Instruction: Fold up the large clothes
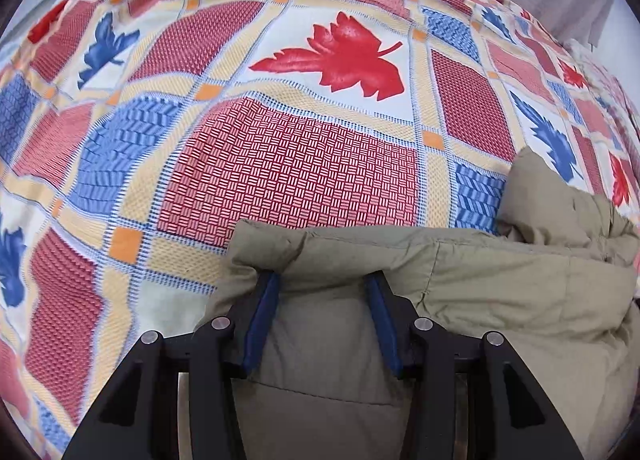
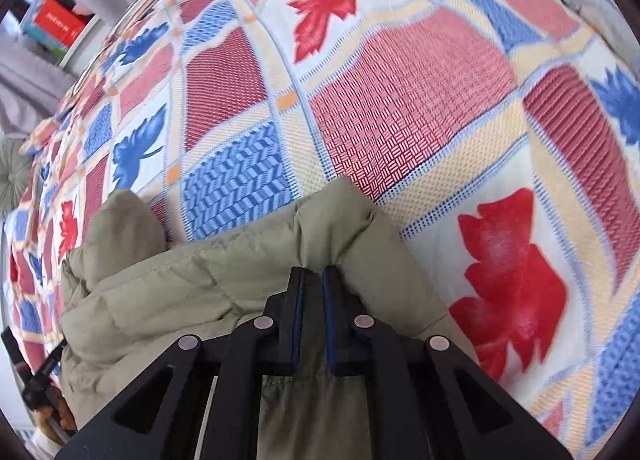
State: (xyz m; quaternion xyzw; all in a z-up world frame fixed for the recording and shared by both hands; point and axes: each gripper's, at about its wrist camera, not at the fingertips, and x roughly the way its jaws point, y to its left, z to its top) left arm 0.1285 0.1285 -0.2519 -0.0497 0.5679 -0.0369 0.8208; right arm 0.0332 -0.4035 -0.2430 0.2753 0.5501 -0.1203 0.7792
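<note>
Both wrist views, bed w/ patterned bedspread (image 1: 304,164). Olive padded jacket (image 1: 460,284) is lifted over the bedspread's near part, its upper edge carried by both grippers. Left gripper (image 1: 322,280): fingers part-way apart, clamped on a thick puffy roll of the jacket that fills the gap between the pads (image 1: 264,320). Right gripper (image 2: 314,272): fingers almost together, pinching a thin ridge of the jacket edge (image 2: 336,220).

Step in hand, as judged: carrying the held edge across the bed to lay a fold. To do it well: keep both grippers level w/ each other so the edge runs straight; keep the span between them taut enough that the middle doesn't sag or bunch; lower both ends together; let go only once the edge lies flat. The thin right pinch looks the likelier to slip under the jacket's weight, so avoid jerks.

Hard to make out: the jacket's lower part falls below both frames, so it's unclear how much rests on the bed, or which end (hem vs. collar) is held. A rounded lump (image 2: 120,228), perhaps a sleeve or hood, can't be identified. Bedspread is motion-blurred at the right-wrist view's margins. A dark object (image 2: 40,376) at that view's lower left is cut off, prob. part of the other gripper.
</note>
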